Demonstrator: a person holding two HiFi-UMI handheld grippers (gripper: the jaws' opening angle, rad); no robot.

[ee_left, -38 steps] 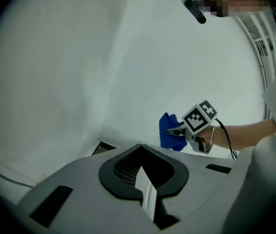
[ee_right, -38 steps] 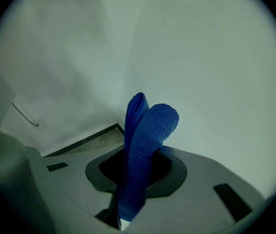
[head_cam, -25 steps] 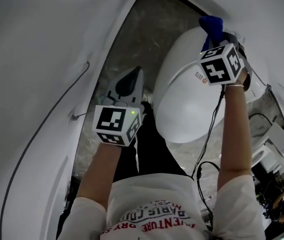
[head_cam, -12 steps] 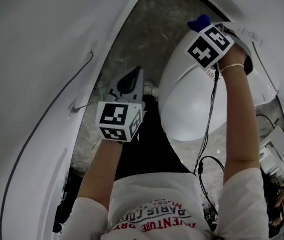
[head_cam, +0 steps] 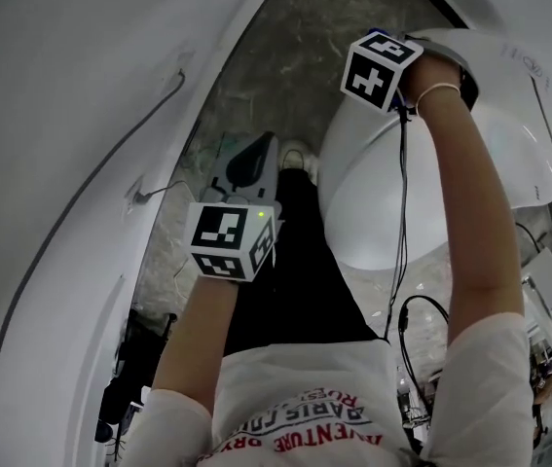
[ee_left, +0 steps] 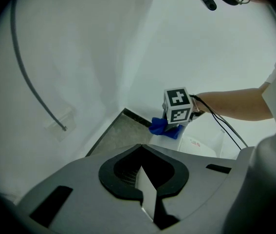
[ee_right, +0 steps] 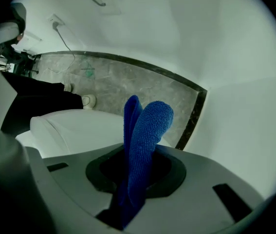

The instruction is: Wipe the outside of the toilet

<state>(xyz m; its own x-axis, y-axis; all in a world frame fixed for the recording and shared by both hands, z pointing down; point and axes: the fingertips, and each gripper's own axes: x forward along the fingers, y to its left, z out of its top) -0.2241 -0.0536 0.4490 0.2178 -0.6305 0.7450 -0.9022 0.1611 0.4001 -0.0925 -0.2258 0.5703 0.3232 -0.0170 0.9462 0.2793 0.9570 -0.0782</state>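
Cloth (ee_right: 146, 140) sat pinched in your right gripper (ee_right: 134, 179) at the toilet (head_cam: 358, 197); your left gripper (ee_left: 142, 179) was closed on nothing. Your shirt (head_cam: 295, 387) print showed "PARIS".

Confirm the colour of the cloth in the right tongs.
Solid blue cloth, clearest in the right gripper view.

Plain white walls (head_cam: 81, 115) all round, evenly lit. Grey marbled stone floor (head_cam: 295, 56), with a dark skirting strip (ee_right: 194, 115) where the floor meets the wall. Thin grey cable (ee_left: 28, 82) curves down the wall to a small wall plate (ee_left: 62, 126).
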